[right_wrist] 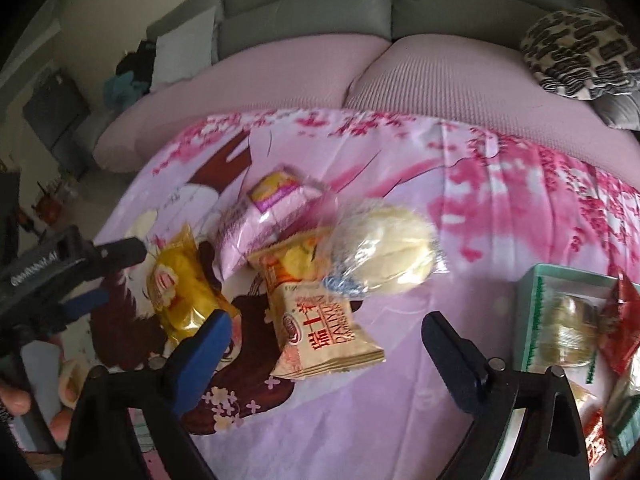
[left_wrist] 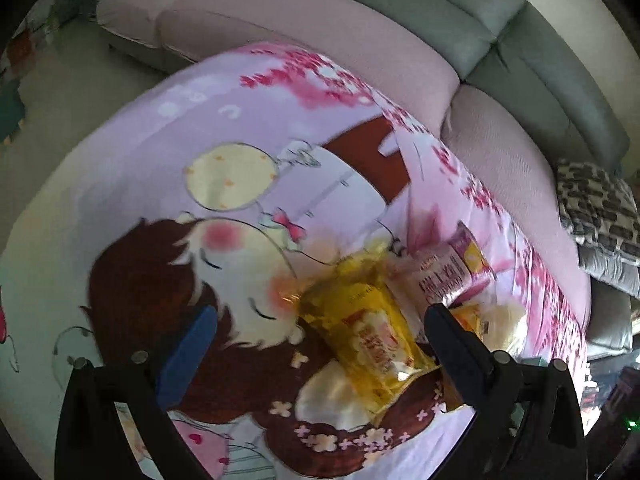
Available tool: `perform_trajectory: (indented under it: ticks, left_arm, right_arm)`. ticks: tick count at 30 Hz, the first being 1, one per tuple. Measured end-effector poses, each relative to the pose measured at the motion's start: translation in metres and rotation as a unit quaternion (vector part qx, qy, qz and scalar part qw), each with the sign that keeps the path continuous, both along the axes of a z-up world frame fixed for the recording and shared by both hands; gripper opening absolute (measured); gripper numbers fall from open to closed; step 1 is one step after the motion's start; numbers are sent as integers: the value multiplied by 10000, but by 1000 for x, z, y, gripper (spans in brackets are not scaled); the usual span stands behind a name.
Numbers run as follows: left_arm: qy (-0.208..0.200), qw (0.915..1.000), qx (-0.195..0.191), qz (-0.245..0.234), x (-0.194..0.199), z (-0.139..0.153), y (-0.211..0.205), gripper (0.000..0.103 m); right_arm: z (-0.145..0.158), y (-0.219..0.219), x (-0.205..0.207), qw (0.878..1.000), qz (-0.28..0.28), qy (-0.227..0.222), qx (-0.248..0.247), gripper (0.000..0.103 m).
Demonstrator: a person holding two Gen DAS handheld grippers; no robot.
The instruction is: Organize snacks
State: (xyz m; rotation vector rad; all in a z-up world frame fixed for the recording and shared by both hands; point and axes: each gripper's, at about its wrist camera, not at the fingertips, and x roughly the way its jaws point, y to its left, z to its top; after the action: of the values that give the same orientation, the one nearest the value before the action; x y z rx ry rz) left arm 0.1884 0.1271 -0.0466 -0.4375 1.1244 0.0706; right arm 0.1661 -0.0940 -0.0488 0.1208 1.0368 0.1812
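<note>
I count five wrapped snacks loose on the cloth: one yellow pack [right_wrist: 182, 296], one pink pack [right_wrist: 262, 216], one orange pack [right_wrist: 292, 260], one beige pack [right_wrist: 320, 328], one clear-wrapped bun [right_wrist: 390, 248]. One green box [right_wrist: 528, 320], red wrappers inside uncountable.

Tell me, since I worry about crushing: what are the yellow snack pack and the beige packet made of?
Yellow snack pack: seemingly thin clear plastic film, glossy, with glints and contents showing through. Beige packet: looks like matte printed plastic or paper wrap with crimped ends; which, I cannot tell.
</note>
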Motion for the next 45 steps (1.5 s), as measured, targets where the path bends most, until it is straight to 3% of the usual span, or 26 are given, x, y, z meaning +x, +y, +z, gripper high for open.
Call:
perform_trajectory:
  ticks: [2,9,15,19,24,45]
  left_arm:
    - [38,9999,-75,-129,3,-3,-10,101]
    - [318,9986,-69,-417,11,-19,-38,79]
    - [454,9977,-115,-481,14,-31,-45,67]
    - [404,9983,-47,-423,14,-31,-48,61]
    - [333,9986,-77,-398,12,-29,-47,49]
    - [-79,9992,9,-384,-7,7,-45,45]
  right_arm:
    - [-5,4,2,10000,53,19,-42,95]
    - [-18,18,9,9990,236,15,-373,91]
    - [-28,23,14,9984,285,67,-480,79]
    - [-31,25,12,9979,283,49,-588,63]
    - [-29,22,9,9987,317,-3,-393,53]
    - [-6,20,-28,9989,447,-112,-123,42]
